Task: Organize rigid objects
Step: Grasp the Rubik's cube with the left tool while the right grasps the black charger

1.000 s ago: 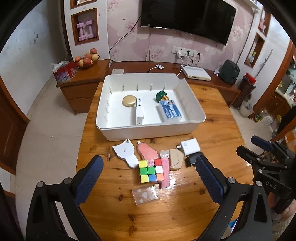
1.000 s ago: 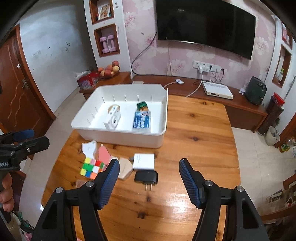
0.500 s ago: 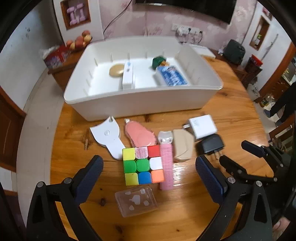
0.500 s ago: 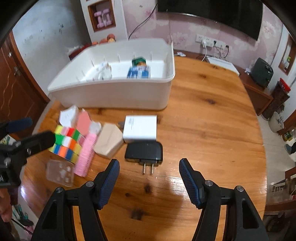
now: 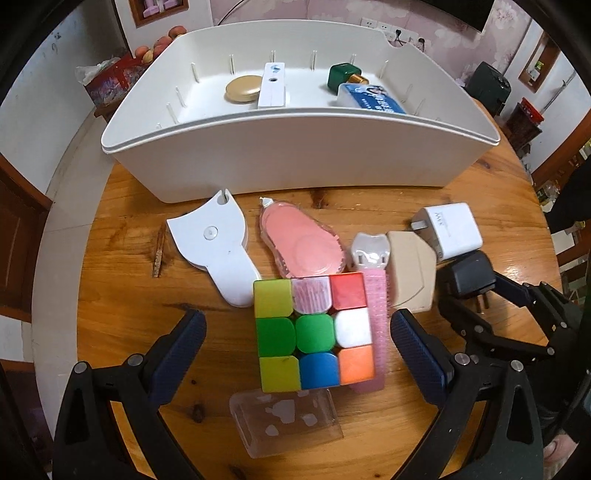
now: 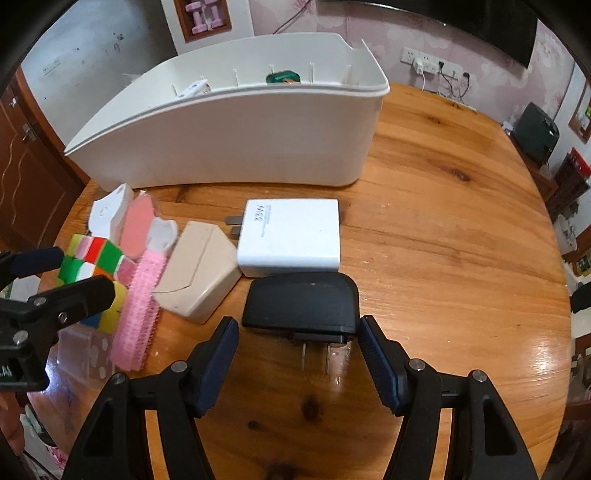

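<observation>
Both claws have dropped from a high overview to table level within the last second: the left claw, jaws wide, now brackets the colour cube, and the right claw, also wide and empty, straddles the black plug adapter. This suggests two pickups are imminent, each bound for the white bin just behind. The round wooden table stands in a living room with pink floral wallpaper.

A home living room: wall-mounted television, floral wallpaper, wooden table.
</observation>
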Available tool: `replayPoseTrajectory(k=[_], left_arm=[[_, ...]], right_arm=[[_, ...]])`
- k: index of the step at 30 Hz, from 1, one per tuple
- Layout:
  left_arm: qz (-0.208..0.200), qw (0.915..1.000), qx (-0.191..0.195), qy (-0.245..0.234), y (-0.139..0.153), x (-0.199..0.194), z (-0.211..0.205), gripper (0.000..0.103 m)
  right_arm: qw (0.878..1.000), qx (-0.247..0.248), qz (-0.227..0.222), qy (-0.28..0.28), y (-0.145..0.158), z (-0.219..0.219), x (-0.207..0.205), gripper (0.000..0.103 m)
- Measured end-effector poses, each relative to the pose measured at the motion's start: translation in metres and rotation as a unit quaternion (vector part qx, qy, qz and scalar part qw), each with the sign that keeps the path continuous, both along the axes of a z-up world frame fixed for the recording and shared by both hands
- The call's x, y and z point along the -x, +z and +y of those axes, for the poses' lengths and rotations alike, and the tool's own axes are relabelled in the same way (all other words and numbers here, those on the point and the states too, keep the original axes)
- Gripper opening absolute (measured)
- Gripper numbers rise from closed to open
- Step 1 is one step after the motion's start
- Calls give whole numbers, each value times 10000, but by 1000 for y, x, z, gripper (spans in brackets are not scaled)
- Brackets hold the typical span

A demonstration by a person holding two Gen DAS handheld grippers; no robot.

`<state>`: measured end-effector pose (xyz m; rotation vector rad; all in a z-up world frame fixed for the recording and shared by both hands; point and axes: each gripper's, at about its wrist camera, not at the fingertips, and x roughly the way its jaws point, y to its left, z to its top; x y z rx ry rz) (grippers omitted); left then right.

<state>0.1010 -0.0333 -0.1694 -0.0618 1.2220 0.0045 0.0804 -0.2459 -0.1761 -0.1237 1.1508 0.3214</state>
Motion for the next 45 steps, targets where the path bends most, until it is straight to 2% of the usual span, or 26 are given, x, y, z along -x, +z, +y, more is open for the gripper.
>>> replayPoseTrajectory(k=[4, 7, 12, 14, 17, 26, 45], left_arm=[[-22, 9997, -235, 78, -5, 0, 0, 99], [37, 9996, -252, 82, -7, -2, 1, 95], [180, 9997, 118, 85, -12, -6, 10, 89], [195, 9990, 397, 14, -13, -5, 13, 82], [199, 9969, 753, -109, -14, -4, 14, 67], [63, 9983, 550, -177, -10, 4, 10, 65], [45, 9982, 564, -174, -10, 4, 11, 65]], right_arm=[[10000, -10, -72, -6, -2, -1, -1, 68], [9999, 14, -137, 13, -2, 0, 0, 68], [9997, 74, -238, 45, -5, 3, 1, 68], [9995, 123, -273, 60, -5, 3, 2, 68], [9993, 173, -338, 74, -4, 5, 7, 65], [9992, 195, -332, 76, -3, 4, 8, 63], [9992, 197, -342, 82, -4, 5, 6, 63]])
